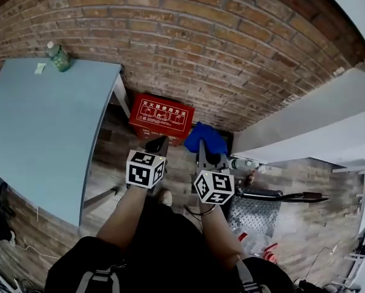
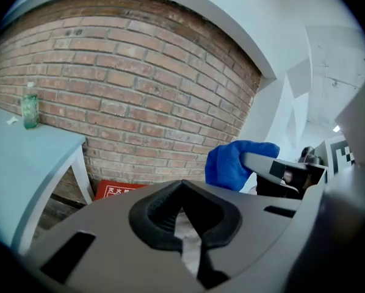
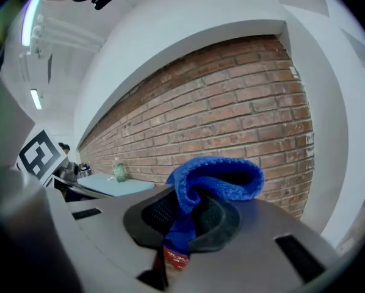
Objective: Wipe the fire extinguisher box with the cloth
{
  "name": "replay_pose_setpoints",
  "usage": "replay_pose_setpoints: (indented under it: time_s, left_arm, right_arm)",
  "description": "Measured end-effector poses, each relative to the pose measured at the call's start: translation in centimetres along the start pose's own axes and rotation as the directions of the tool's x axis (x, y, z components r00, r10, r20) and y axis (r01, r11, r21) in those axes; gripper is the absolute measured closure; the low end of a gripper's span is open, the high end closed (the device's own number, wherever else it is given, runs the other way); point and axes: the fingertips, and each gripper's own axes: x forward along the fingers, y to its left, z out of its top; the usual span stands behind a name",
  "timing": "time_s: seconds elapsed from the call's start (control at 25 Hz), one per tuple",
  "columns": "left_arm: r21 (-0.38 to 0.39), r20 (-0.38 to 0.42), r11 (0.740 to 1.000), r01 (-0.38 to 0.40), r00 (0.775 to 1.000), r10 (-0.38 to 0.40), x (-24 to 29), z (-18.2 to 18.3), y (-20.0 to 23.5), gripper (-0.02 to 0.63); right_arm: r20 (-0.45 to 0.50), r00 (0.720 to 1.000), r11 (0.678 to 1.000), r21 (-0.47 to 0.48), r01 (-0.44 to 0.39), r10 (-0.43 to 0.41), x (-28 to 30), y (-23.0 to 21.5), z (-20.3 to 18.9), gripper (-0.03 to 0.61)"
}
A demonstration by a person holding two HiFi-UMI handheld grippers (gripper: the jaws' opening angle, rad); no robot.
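A brick wall [image 1: 219, 35] rises from a plank floor. At its foot sits the red fire extinguisher box [image 1: 161, 116], which looks rigid and heavy enough to stay put under a wipe. The blue cloth [image 1: 205, 138] is soft and limp and best gripped by a bunched fold. The right gripper [image 1: 205, 156] has it that way, jaws clamped on the fold, which bulges above the pads. It hangs over the box's right end, apparently not touching. The left gripper [image 1: 158, 144] is closed on nothing. A pale blue table [image 1: 42, 127] with a green bottle [image 1: 58, 57] stands to the left.

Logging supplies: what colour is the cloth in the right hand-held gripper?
The cloth is bright blue, clearest in the right gripper view.
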Motion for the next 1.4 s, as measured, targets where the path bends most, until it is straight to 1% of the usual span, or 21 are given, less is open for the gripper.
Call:
replay_pose_setpoints:
  time_s: [0.12,0.2,0.32,0.48,0.68,0.8,0.88,1.04,1.16,1.4]
  left_arm:
    - [0.054,0.009,0.998,-0.014,1.0,0.014,-1.6,1.8,-1.4,0.617]
    - [0.08,0.029,0.997,-0.008,1.0,0.006,-2.3,3.4,-2.3,0.617]
    - [0.118,0.065,0.993,-0.001,0.998,-0.007,-3.6,5.7,-3.6,0.617]
    - [0.178,0.103,0.984,-0.001,0.994,-0.017,-5.3,8.0,-4.5,0.617]
    - [0.211,0.116,0.977,0.017,0.992,-0.043,-6.0,8.8,-5.8,0.617]
    - [0.205,0.12,0.978,0.039,0.991,-0.065,-5.9,9.0,-6.6,0.617]
    - [0.189,0.107,0.981,0.049,0.992,-0.07,-5.7,8.8,-6.7,0.617]
    - [0.169,0.089,0.985,0.028,0.995,-0.044,-5.7,8.9,-5.7,0.617]
    - [0.158,0.094,0.987,0.027,0.995,-0.043,-5.8,9.0,-5.4,0.617]
    - [0.118,0.09,0.992,0.055,0.994,-0.065,-5.3,8.5,-5.6,0.617]
  right_arm:
    - [0.024,0.999,0.998,0.049,-0.028,0.027,-0.8,0.2,1.6,0.532]
    - [0.023,0.998,0.996,0.073,-0.056,0.054,-0.5,0.5,2.6,0.532]
    - [0.039,0.997,0.996,0.055,-0.074,0.072,-0.7,0.9,4.8,0.532]
    - [0.107,0.991,0.996,0.025,-0.085,0.082,-2.1,2.1,8.2,0.532]
    - [0.168,0.981,0.996,-0.006,-0.092,0.092,-4.0,3.1,10.5,0.532]
    - [0.178,0.98,0.996,0.005,-0.087,0.085,-4.3,2.7,10.9,0.532]
    - [0.178,0.98,0.996,0.012,-0.087,0.084,-4.1,2.4,11.0,0.532]
    - [0.178,0.981,0.997,0.006,-0.083,0.08,-4.0,1.9,11.2,0.532]
    - [0.167,0.983,0.997,0.013,-0.077,0.073,-3.9,1.4,11.0,0.532]
    - [0.134,0.989,0.998,0.01,-0.062,0.06,-3.3,1.0,10.4,0.532]
